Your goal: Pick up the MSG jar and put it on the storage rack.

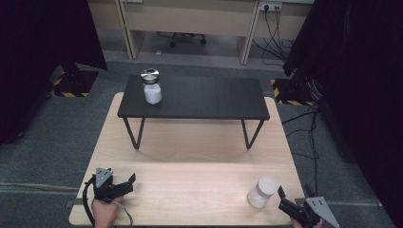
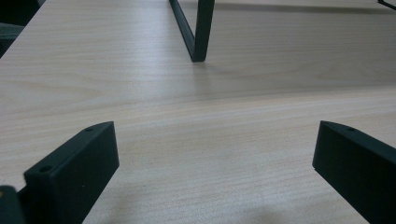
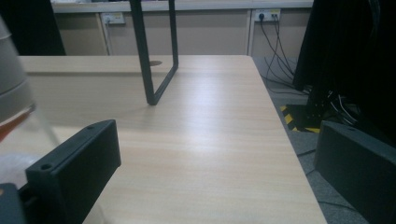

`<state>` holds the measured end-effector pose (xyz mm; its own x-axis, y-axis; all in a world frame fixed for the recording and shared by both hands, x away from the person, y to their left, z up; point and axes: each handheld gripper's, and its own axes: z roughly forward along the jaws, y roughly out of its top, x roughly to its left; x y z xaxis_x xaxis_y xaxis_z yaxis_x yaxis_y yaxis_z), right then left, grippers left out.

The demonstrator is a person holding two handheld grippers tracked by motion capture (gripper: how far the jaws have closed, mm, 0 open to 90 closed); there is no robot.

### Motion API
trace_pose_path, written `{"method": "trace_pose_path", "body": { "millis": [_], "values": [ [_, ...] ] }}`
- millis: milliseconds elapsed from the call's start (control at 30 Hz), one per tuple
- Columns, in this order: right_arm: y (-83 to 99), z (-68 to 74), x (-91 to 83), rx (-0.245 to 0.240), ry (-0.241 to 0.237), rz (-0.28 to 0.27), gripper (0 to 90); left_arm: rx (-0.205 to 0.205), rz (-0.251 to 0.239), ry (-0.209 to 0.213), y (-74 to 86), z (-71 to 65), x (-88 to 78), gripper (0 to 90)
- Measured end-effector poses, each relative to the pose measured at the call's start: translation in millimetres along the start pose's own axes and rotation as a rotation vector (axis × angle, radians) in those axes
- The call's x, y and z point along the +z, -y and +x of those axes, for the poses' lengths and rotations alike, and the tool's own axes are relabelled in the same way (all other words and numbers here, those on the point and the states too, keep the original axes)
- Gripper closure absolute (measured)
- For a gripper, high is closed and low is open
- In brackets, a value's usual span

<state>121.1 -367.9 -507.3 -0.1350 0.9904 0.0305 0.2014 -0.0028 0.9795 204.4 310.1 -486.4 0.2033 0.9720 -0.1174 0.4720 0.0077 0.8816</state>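
Wooden table point(image 1: 190, 185): right gripper point(image 1: 285, 199) open beside jar point(image 1: 262, 192).

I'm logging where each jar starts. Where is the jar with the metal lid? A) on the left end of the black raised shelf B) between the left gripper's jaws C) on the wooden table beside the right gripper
A: the metal-lidded jar stands on the black shelf's left end.

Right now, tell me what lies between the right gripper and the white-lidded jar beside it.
Nothing: in the high view only a short strip of bare wooden table separates the open right gripper from the white-lidded jar.
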Motion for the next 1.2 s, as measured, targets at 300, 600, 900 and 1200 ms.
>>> {"method": "trace_pose_path", "body": {
  "millis": [300, 600, 900, 1200],
  "values": [
    [-4.8, -7.0, -5.1, -0.021, -0.092, 0.009, 0.8, 0.005, 0.008, 0.003, -1.1, -0.1, 0.7, 0.0],
    [-5.0, -5.6, -7.8, -0.039, -0.142, 0.001, 1.2, 0.015, 0.018, 0.012, -2.4, -0.1, 1.4, 0.0],
    [-1.8, -6.5, -15.1, -0.037, -0.175, -0.007, 1.1, 0.018, 0.022, 0.011, -2.9, -0.6, 1.8, 0.0],
    [-2.1, -8.4, -17.3, -0.033, -0.23, -0.017, 1.1, 0.02, 0.021, 0.011, -2.7, -0.9, 1.6, 0.0]
  ]
}}
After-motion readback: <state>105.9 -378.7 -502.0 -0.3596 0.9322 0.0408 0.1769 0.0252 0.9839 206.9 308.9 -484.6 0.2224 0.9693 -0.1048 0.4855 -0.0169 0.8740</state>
